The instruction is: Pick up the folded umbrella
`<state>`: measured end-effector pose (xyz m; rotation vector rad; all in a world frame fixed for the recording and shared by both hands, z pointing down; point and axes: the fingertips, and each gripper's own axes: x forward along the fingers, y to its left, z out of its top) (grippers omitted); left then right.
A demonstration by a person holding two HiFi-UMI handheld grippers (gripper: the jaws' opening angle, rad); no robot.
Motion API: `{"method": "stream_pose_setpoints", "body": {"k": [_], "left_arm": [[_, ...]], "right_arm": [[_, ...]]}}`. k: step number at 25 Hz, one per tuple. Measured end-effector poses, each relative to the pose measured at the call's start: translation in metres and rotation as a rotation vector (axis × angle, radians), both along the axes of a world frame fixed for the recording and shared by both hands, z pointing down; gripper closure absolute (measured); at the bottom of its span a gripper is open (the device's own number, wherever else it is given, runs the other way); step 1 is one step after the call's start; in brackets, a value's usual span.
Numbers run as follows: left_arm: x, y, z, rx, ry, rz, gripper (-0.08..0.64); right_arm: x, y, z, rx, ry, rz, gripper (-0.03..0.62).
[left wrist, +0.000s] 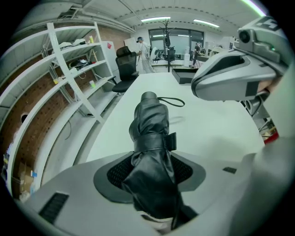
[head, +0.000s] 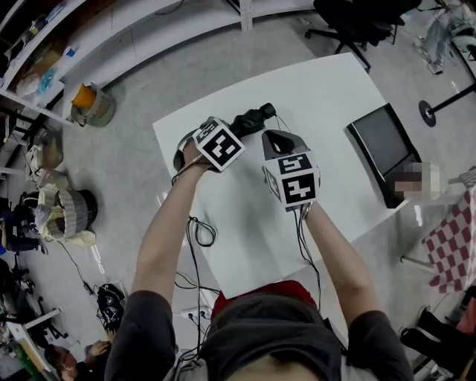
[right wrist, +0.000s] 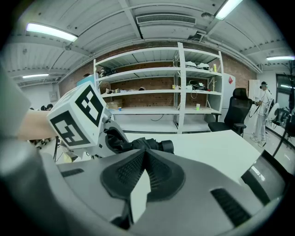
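The folded black umbrella [head: 251, 120] has its tied canopy [left wrist: 150, 133] between the jaws of my left gripper [left wrist: 150, 174], which is shut on it. Its handle end and thin wrist loop [left wrist: 171, 100] point away over the white table [head: 335, 97]. In the head view my left gripper [head: 235, 131] is at the table's far left part, pointing steeply down. My right gripper [head: 277, 138] hovers just to its right with the jaws closed together and nothing in them. From the right gripper [right wrist: 144, 154] view, the umbrella [right wrist: 144, 144] lies just beyond its tips, next to the left gripper's marker cube [right wrist: 76, 117].
A flat black screen [head: 383, 141] lies on the table's right edge. A black office chair [head: 357, 22] stands beyond the far corner. White shelving [left wrist: 78, 69] runs along the brick wall at left. A caged fan [head: 93, 106] and cables sit on the floor at left.
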<state>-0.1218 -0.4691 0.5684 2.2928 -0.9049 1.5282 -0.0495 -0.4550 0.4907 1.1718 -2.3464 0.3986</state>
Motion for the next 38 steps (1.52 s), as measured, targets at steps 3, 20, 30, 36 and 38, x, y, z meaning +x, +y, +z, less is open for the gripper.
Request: {"method": "stream_pose_setpoints", "body": {"k": [3, 20, 30, 36, 38], "left_arm": [[0.000, 0.002, -0.010, 0.019, 0.014, -0.023, 0.339], [0.007, 0.020, -0.080, 0.164, 0.112, -0.123, 0.339], [0.015, 0.040, -0.116, 0.242, 0.192, -0.193, 0.339], [0.018, 0.053, -0.134, 0.283, 0.229, -0.229, 0.337], [0.018, 0.059, -0.140, 0.286, 0.244, -0.242, 0.338]], "right_arm": [[0.001, 0.002, -0.006, 0.013, 0.003, -0.003, 0.574], [0.015, 0.023, -0.049, 0.085, -0.030, 0.024, 0.574], [0.028, 0.038, -0.070, 0.127, -0.033, 0.028, 0.574], [0.034, 0.049, -0.084, 0.155, -0.043, 0.025, 0.574], [0.035, 0.053, -0.090, 0.164, -0.048, 0.022, 0.574]]}}
